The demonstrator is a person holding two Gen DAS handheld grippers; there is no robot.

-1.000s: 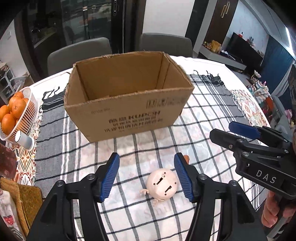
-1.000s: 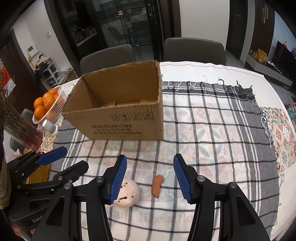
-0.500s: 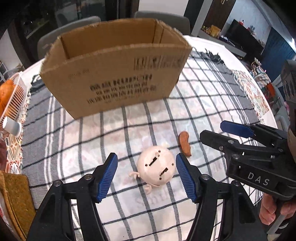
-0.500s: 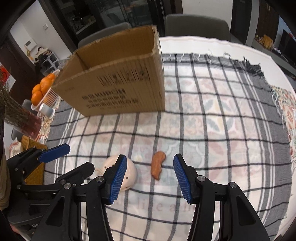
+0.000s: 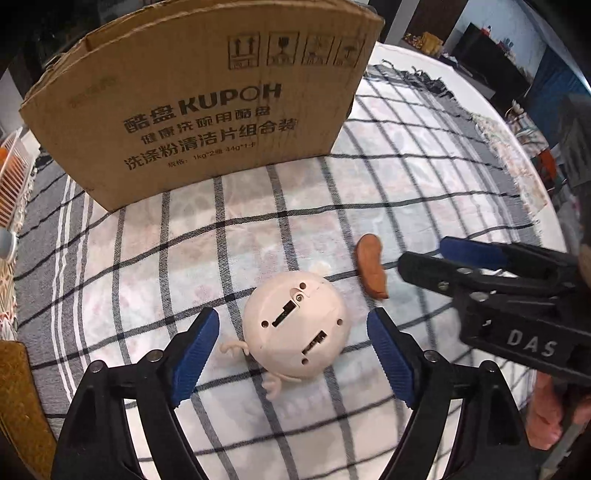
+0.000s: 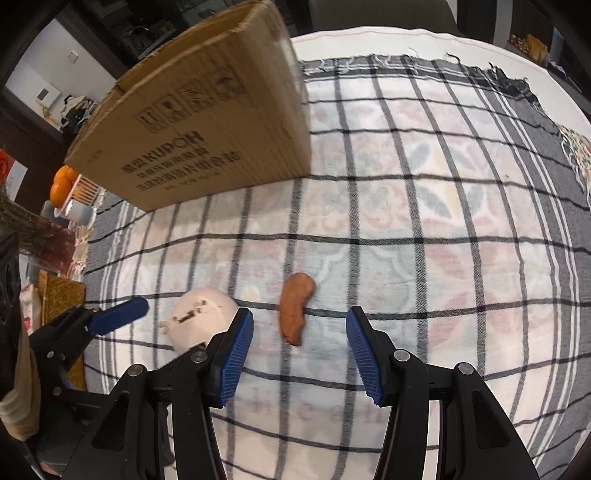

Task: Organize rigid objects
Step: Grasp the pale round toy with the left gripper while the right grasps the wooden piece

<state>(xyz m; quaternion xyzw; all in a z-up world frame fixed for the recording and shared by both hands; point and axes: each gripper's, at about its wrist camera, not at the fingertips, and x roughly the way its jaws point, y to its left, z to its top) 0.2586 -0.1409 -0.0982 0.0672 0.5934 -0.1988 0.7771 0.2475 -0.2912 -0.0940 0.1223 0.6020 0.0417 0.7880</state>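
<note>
A round dining table [image 6: 369, 35] under a checked cloth [image 6: 443, 184], two hand-held grippers low over two small things.

The cardboard box [image 5: 207, 110], open-topped and printed on its side, stands at the far part of the cloth. The left gripper [image 5: 291, 350] has just been opening its jaws; they stand wide on either side of the round cream toy [image 5: 295, 328], lying underside up, pads clear of it. The right gripper [image 6: 299, 354] holds its jaws partly apart around the near end of the curved brown piece [image 6: 293, 306], not touching it.
</note>
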